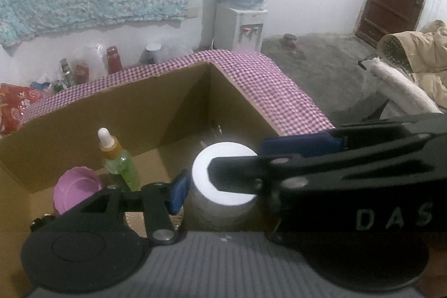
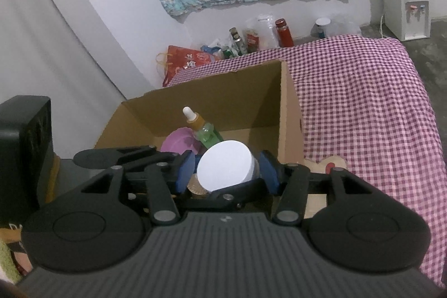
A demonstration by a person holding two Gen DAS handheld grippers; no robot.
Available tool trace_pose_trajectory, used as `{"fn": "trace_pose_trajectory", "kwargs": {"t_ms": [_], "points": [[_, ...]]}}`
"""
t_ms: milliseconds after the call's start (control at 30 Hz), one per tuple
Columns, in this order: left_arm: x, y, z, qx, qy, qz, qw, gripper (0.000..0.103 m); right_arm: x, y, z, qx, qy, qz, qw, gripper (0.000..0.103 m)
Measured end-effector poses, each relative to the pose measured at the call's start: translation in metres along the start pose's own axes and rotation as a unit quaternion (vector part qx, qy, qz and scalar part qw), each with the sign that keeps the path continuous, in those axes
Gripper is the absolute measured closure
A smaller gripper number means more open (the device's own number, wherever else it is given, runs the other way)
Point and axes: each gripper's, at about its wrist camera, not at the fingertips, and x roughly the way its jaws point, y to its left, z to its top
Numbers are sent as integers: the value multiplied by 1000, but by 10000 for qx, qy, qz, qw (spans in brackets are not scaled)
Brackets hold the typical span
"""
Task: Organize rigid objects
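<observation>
Our left gripper (image 1: pixel 223 180) and right gripper (image 2: pixel 227 169) straddle the white-lidded jar (image 2: pixel 226 164) inside the cardboard box (image 2: pixel 289 113). Both pairs of fingers stand half open, gripping nothing. The green dropper bottle (image 2: pixel 205 131) stands at eleven o'clock.

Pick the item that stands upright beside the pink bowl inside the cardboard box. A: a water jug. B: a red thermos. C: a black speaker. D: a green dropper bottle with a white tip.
D: the green dropper bottle stands upright right next to the pink bowl within the cardboard box.

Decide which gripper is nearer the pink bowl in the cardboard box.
Left. The left gripper sits just beside the pink bowl, one finger near its rim; the right gripper is across the white-lidded jar, farther from it.
</observation>
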Motion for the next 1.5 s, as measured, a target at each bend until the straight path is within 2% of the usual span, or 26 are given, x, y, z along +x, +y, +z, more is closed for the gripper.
{"fn": "trace_pose_trajectory", "kwargs": {"t_ms": [100,167,300,467,600,667,800,1033,1200,1300,1500], "points": [[-10,0,-2,-10,-154,38,9999,30,-9,0,-1,61,-126,24,9999,50],[-23,-1,-2,-16,-297,67,9995,28,-19,1,-2,130,-253,72,9996,48],[-57,1,-8,-59,-587,81,9982,15,-49,7,-5,263,-581,179,9978,44],[-111,9,-25,-350,-931,113,9950,2,-96,29,-17,218,-1034,203,9942,26],[-145,20,-41,-517,-1077,425,9919,0,-131,47,-25,131,-1321,136,9911,15],[-156,26,-45,-619,-1008,716,9904,0,-145,57,-29,83,-1424,82,9897,3],[-167,35,-48,-869,-947,1120,9854,0,-161,78,-36,-77,-1555,-100,9878,1],[-164,45,-50,-1483,-589,1478,9761,0,-140,107,-49,-138,-1154,-878,9893,1],[-152,50,-58,-1439,-305,1601,9761,0,-120,108,-61,126,-810,-1464,9858,1],[-151,51,-62,-1395,-263,1717,9749,0,-109,107,-65,53,-593,-1702,9836,1],[-145,58,-65,-1626,108,1579,9739,0,-82,105,-70,-11,-174,-1842,9827,1]]}}
